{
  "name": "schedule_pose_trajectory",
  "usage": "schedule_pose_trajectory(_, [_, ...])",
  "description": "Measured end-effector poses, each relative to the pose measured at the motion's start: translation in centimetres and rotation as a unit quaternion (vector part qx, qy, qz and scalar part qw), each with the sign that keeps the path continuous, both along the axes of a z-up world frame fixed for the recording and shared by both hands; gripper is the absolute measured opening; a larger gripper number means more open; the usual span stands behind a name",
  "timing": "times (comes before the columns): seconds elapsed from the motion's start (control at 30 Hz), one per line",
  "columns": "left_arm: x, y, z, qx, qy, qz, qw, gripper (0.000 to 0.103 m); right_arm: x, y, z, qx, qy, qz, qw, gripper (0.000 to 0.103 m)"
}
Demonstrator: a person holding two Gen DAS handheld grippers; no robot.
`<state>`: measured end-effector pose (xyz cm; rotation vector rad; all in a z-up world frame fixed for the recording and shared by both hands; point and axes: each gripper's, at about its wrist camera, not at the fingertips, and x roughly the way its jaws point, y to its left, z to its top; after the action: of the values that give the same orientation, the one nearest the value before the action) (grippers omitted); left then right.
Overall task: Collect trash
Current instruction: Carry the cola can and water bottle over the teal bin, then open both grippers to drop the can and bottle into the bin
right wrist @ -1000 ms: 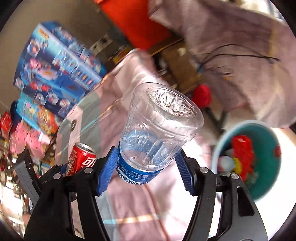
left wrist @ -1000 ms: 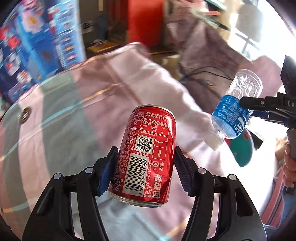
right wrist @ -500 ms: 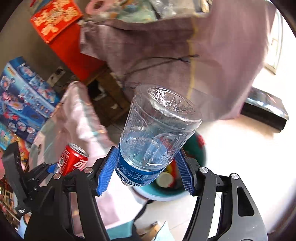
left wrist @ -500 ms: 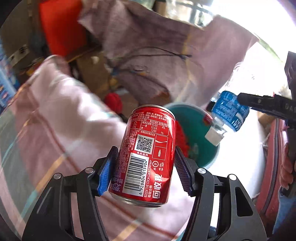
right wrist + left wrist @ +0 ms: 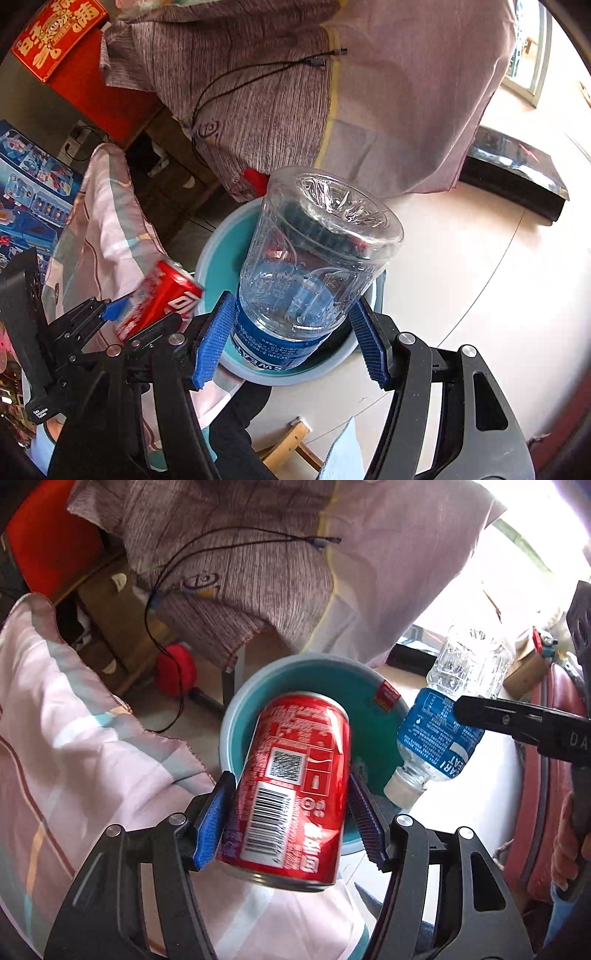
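The left gripper (image 5: 291,812) stands opened a little wider than the red Coca-Cola can (image 5: 291,786); its left blue pad (image 5: 214,819) is against the can, while a thin gap shows at the right pad, and the can tilts, slightly blurred. The right gripper (image 5: 291,332) is clamped on a clear Pocari Sweat bottle (image 5: 314,258), pads on the blue label, white cap pointing down in the left wrist view.

Below both sits a teal bin (image 5: 236,716) on the pale floor, some red trash visible inside. A pink plaid sheet (image 5: 74,746) lies just left of it, a mauve cloth (image 5: 236,572) with a black cable (image 5: 166,572) hangs behind.

The can is above the bin's near side; the bottle is above its right rim.
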<state>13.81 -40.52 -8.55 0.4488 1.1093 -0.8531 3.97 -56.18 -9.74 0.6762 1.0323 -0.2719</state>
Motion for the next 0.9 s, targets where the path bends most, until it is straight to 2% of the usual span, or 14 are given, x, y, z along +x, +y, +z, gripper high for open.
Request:
schedule_pose_trajectory(0.2, [0.8, -0.1, -1.1, 0.004, 0.015, 0.001, 0.9999, 0.069, 0.9, 0.0, -1.0, 0.007, 0.015, 0.009, 1.0, 0.061])
schedule_pose_trajectory(0.33, [0.9, 0.7, -0.9, -0.002, 0.015, 0.015, 0.9998, 0.088, 1.5, 0.3, -1.6, 0.011, 0.027, 0.021, 0.999, 0.061])
schedule_pose_trajectory(0.4, [1.0, 1.1, -0.8, -0.006, 0.014, 0.022, 0.9996, 0.093, 1.9, 0.5, -1.9, 0.012, 0.036, 0.028, 0.999, 0.061])
schedule_pose_trajectory(0.57, [1.3, 2.0, -0.5, -0.01, 0.012, 0.033, 0.9993, 0.094, 3.0, 1.0, -3.1, 0.027, 0.055, 0.04, 0.997, 0.062])
schedule_pose_trajectory(0.67, [1.3, 2.3, -0.3, -0.011, 0.009, 0.036, 0.9993, 0.094, 3.3, 1.1, -3.2, 0.028, 0.057, 0.041, 0.997, 0.072])
schedule_pose_trajectory(0.9, [1.2, 2.7, 0.1, -0.019, 0.013, 0.039, 0.999, 0.095, 3.0, 0.8, -3.3, 0.025, 0.065, 0.024, 0.997, 0.079])
